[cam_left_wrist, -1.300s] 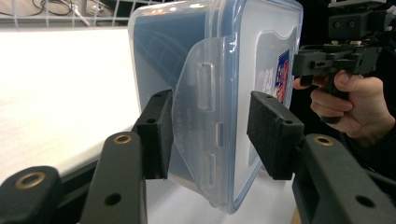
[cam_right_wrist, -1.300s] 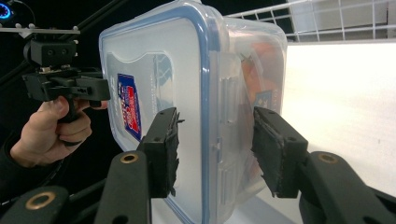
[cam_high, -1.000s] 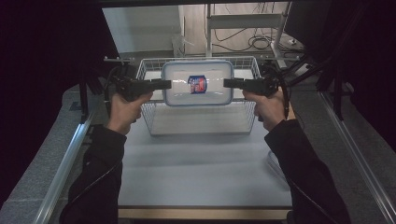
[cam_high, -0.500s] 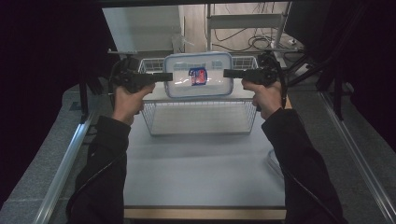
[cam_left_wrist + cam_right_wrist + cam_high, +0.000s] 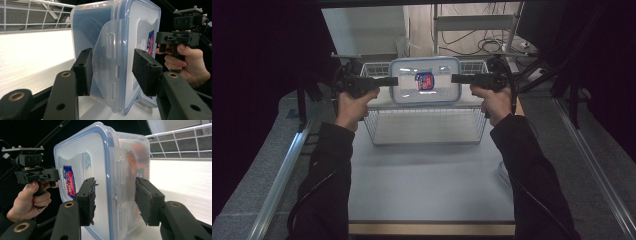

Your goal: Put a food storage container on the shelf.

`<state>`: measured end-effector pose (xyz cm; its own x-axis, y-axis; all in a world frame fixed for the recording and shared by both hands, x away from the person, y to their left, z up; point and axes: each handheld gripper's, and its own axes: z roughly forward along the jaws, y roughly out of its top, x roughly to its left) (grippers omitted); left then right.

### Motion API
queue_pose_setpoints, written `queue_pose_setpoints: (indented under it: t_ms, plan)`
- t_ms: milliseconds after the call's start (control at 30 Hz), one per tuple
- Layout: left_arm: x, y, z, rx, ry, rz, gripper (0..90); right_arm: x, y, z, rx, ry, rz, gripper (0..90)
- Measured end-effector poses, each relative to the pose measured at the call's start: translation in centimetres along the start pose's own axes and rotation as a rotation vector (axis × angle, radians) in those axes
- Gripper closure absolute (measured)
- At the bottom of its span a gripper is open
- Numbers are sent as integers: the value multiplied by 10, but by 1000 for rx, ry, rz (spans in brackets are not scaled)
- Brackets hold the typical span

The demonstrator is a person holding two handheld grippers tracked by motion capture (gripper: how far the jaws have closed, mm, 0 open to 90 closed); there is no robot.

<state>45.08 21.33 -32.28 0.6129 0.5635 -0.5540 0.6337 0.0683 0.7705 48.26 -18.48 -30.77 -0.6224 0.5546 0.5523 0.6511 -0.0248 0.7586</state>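
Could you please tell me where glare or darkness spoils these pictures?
High view: dark at both sides, with glare on the clear blue-rimmed plastic container. Left gripper view: the white table surface is washed out. Right gripper view: the same surface is overexposed beneath the white wire basket.

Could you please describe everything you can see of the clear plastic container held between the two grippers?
The container is a rectangular box of clear plastic with rounded corners. Its blue-rimmed lid is on, with a red and blue label at the middle and a snap flap on each short end. It is held level above the white wire basket, the left gripper and right gripper each clamping one short end. Something orange shows faintly inside.
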Motion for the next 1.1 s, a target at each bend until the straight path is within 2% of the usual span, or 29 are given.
queue_pose_setpoints:
  t_ms: [100,400,533,600,633,667,700,767,900,933,967,1000,1033,1100]
  plan:
    - [0,-1,0,-3,6,14,519,0,0,0,-2,0,5,524]
    - [-1,-3,3,-28,38,50,479,1,0,3,-10,-18,-37,506]
    - [-2,-5,7,-16,105,78,419,3,-1,6,-8,-70,-79,487]
    - [-1,-6,9,-13,109,81,404,4,-1,9,0,-106,-123,473]
    - [0,-7,10,-15,109,79,388,5,-2,10,5,-127,-133,437]
    - [2,-8,9,-49,94,60,366,5,-2,12,1,-147,-144,442]
    - [2,-7,10,-41,98,61,356,5,-2,12,-25,-139,-139,444]
    - [2,-8,11,-33,102,72,332,5,-2,14,-23,-143,-137,437]
    - [-6,-10,7,-41,145,138,305,7,-3,14,-28,-147,-147,434]
    - [-6,-10,7,-41,145,138,306,7,-3,13,-25,-147,-152,431]
    - [-12,-13,4,-52,152,171,309,8,-4,12,-26,-147,-161,426]
    - [-12,-13,4,-52,152,171,312,8,-4,12,-26,-147,-161,426]
    - [-18,-18,0,-60,176,214,328,11,-6,9,-25,-154,-183,414]
    - [-25,-25,-4,-63,206,266,380,12,-7,6,-32,-153,-201,414]
